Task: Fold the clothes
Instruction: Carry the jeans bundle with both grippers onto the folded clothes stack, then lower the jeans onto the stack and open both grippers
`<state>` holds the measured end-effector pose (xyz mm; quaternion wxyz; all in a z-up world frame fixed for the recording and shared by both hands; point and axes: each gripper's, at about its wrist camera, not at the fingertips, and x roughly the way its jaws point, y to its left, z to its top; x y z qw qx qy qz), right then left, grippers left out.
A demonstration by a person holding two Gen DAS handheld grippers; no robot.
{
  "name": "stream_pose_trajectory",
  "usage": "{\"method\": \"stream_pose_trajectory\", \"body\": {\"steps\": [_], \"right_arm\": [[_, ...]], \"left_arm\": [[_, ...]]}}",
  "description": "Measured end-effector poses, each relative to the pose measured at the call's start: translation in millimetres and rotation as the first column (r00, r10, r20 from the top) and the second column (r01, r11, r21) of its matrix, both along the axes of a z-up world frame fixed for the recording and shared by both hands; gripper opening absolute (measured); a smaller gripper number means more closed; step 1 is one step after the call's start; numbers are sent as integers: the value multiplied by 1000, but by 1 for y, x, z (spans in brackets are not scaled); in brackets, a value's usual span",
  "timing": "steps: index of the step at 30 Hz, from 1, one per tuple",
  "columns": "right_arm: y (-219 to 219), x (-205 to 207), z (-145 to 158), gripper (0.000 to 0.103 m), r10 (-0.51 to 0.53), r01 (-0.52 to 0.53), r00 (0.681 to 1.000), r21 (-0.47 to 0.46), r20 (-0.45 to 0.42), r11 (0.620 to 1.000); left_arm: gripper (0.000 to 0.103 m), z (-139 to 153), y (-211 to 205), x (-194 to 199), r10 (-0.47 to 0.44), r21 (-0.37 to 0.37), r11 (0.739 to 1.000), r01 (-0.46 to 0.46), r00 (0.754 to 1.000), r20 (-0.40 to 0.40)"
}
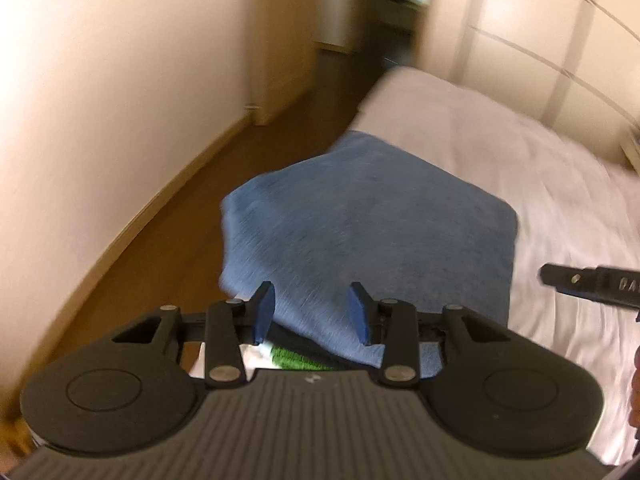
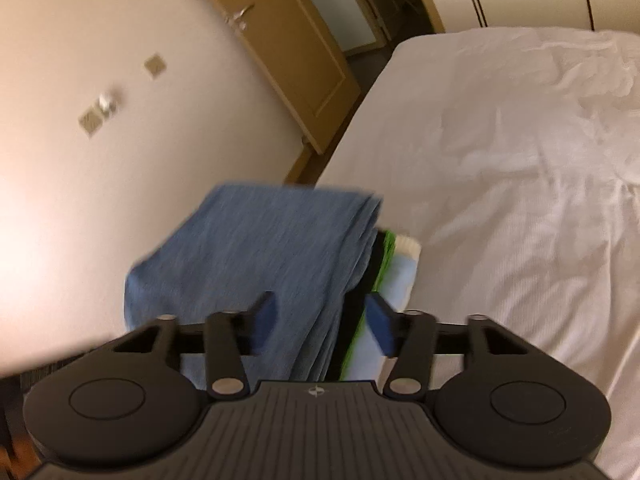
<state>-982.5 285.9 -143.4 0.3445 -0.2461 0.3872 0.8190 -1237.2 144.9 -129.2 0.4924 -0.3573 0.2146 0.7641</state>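
Observation:
A folded blue cloth (image 1: 368, 220) lies on top of a pile of folded clothes at the left edge of the white bed (image 1: 560, 208). My left gripper (image 1: 312, 312) hovers over its near edge with the jaws apart and nothing pinched between the pads. In the right wrist view the blue cloth (image 2: 260, 248) tops black, green (image 2: 386, 256) and light blue (image 2: 400, 280) layers. My right gripper (image 2: 322, 322) stands open at the pile's near side, its fingers straddling the layers without pressing them. Both views are blurred.
A cream wall (image 1: 100, 120) and a wooden floor (image 1: 168, 240) run along the left of the bed. A wooden door (image 2: 288, 52) stands open beyond the bed's far corner. Wrinkled white sheet (image 2: 520, 160) spreads to the right. A black part of the right-hand tool (image 1: 592, 286) enters at right.

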Motion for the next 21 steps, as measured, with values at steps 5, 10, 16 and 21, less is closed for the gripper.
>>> {"method": "stream_pose_trajectory", "body": {"steps": [5, 10, 16, 21], "right_arm": [[-39, -50, -12, 40, -91, 90, 992, 8, 88, 996], [-59, -90, -12, 40, -210, 212, 965, 4, 157, 977], [-47, -129, -41, 40, -276, 275, 918, 43, 284, 960], [-38, -151, -64, 43, -253, 256, 883, 46, 395, 966]], "left_arm": [[25, -8, 41, -26, -236, -73, 970, 232, 971, -47], [25, -3, 61, -44, -439, -135, 895, 424, 892, -108], [25, -46, 92, -60, -469, -221, 868, 445, 881, -65], [25, -70, 97, -60, -460, -247, 867, 434, 886, -55]]}}
